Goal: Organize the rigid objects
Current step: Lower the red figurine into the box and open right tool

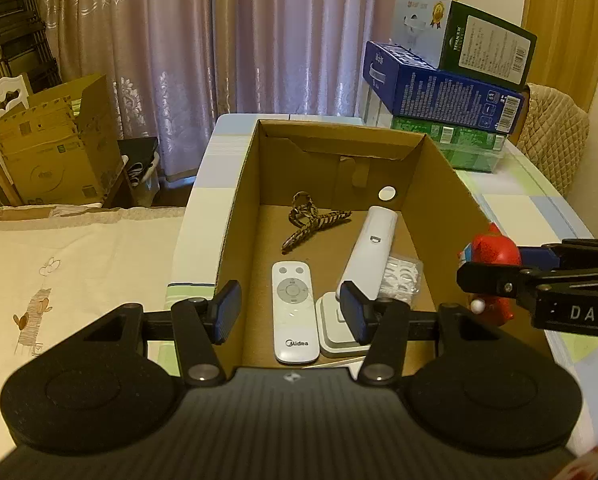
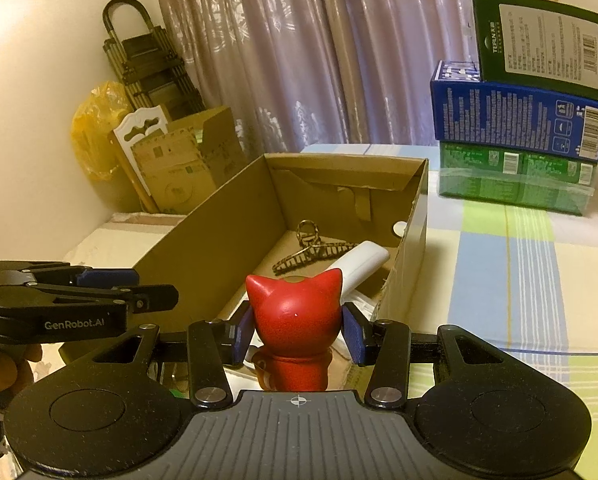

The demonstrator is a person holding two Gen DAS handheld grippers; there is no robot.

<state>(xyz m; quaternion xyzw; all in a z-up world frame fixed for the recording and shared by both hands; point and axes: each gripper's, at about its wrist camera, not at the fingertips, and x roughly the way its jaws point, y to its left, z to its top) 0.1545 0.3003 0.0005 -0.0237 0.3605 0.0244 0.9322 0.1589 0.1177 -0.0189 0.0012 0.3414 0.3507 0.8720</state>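
An open cardboard box (image 1: 439, 200) (image 2: 203, 256) stands on the table. Inside lie a white Midea remote (image 1: 293, 312), a long white remote (image 1: 369, 248) (image 2: 359, 260), a patterned hair claw (image 1: 311, 216) (image 2: 311, 248), a white square piece (image 1: 333, 332) and a clear packet (image 1: 405, 276). My left gripper (image 1: 291, 312) (image 2: 151, 286) hangs open over the box's near end, nothing between its blue pads (image 1: 227, 312). My right gripper (image 2: 297, 334) (image 1: 495, 268) is shut on a red figurine with cat ears (image 2: 295, 312) (image 1: 495, 252), held at the box's near right corner.
Three product boxes, green (image 2: 515, 184), blue (image 2: 519, 120) and dark green (image 2: 539, 36), are stacked at the table's back right. The checked tablecloth (image 2: 519, 264) stretches right of the box. A cream bed cover (image 1: 79, 272) lies left, with cardboard cartons (image 1: 55, 148) and curtains behind.
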